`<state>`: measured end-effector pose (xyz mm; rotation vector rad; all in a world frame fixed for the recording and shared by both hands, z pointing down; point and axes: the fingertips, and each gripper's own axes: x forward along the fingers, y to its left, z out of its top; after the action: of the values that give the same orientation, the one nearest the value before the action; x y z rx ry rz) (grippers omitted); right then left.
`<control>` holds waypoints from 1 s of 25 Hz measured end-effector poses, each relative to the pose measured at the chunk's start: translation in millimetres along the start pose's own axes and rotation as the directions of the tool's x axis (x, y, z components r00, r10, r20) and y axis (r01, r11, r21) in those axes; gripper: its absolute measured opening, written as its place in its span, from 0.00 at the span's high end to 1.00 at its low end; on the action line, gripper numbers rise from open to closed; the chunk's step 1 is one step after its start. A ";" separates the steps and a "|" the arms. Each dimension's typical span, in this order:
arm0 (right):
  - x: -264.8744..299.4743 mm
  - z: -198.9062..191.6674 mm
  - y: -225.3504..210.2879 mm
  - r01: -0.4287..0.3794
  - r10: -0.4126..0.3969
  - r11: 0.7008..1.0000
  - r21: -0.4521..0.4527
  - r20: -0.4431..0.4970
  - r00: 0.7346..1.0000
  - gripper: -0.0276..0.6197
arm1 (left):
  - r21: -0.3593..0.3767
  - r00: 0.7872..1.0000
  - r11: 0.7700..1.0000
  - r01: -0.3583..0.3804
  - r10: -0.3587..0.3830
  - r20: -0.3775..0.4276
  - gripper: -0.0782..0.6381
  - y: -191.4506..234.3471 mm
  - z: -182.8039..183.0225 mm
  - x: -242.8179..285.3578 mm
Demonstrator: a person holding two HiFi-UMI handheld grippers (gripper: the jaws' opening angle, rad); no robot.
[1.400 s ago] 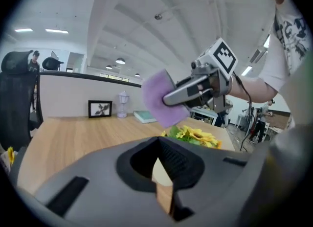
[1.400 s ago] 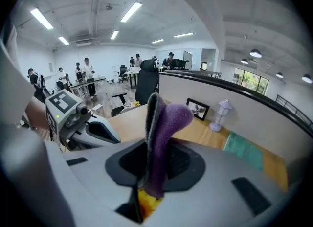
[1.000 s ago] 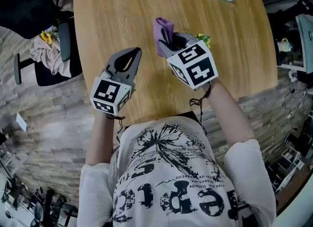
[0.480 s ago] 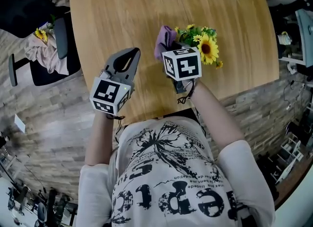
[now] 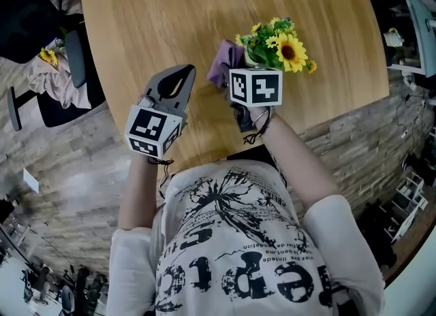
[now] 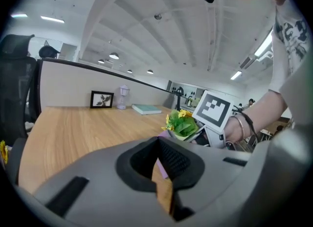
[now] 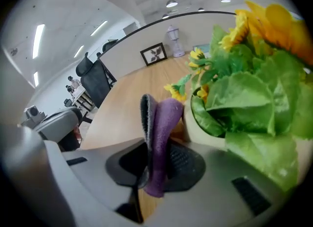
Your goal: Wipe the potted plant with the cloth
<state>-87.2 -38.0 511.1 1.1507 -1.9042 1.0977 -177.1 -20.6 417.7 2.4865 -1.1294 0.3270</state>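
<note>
A small potted plant (image 5: 278, 42) with green leaves and a yellow sunflower stands on the round wooden table (image 5: 150, 15). My right gripper (image 7: 152, 140) is shut on a purple cloth (image 7: 164, 123), which sticks up between its jaws right beside the pale pot (image 7: 195, 125). In the head view the cloth (image 5: 222, 62) shows left of the plant, past the right gripper's marker cube (image 5: 255, 88). My left gripper (image 5: 177, 80) hovers over the table to the left, shut and with nothing in it. From the left gripper view (image 6: 159, 165) the plant (image 6: 182, 124) lies ahead to the right.
A teal book (image 6: 146, 109), a small framed picture (image 6: 101, 99) and a pale bottle (image 6: 122, 96) sit at the table's far side. A black office chair (image 5: 65, 59) with a crumpled fabric stands off the table's left edge. The person's torso is against the near edge.
The right gripper has dropped and rolled with the cloth still in it, uncovering the plant, which now shows just right of the cloth. The left gripper has hardly shifted.
</note>
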 end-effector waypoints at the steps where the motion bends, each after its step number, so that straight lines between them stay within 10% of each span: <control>1: 0.3 -1.3 -2.8 0.002 -0.002 1.000 0.000 -0.002 1.000 0.84 | 0.001 1.000 1.000 0.002 -0.002 -0.001 0.89 -0.1 -0.8 1.1; 25: -46.2 -76.9 -58.1 -0.084 0.070 0.991 -0.103 -0.138 0.988 0.83 | 0.044 0.999 0.998 0.045 -0.045 0.000 0.89 -51.9 -7.2 23.0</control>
<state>-7.8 32.2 525.0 0.9270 -1.8921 1.0706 -123.1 -1.7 419.5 2.5468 -1.0757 0.3409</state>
